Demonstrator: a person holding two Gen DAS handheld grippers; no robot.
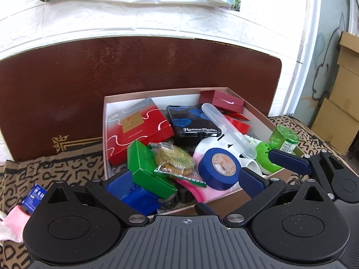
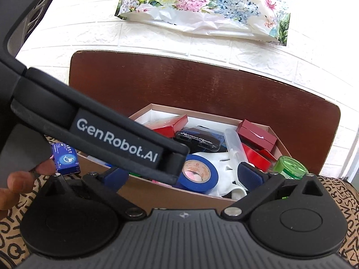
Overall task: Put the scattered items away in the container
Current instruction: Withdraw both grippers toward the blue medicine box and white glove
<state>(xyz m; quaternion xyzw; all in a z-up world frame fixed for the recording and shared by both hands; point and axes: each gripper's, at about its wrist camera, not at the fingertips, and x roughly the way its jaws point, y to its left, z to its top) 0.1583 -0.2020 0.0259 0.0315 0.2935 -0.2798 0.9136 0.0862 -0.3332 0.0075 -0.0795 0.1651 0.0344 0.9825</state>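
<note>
Two sets of fingers (image 1: 186, 179) (image 2: 181, 174) spread wide, empty, over "Human Made" case (image 1: 195, 123) and "GenRobot.AI" arm (image 2: 116, 141)

One box (image 1: 107, 134) holds one tape roll (image 1: 218, 168) and two green bottles (image 1: 283, 137).

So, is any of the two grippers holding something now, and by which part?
Nothing is held. The left gripper and the right gripper both stand open over the box.
</note>
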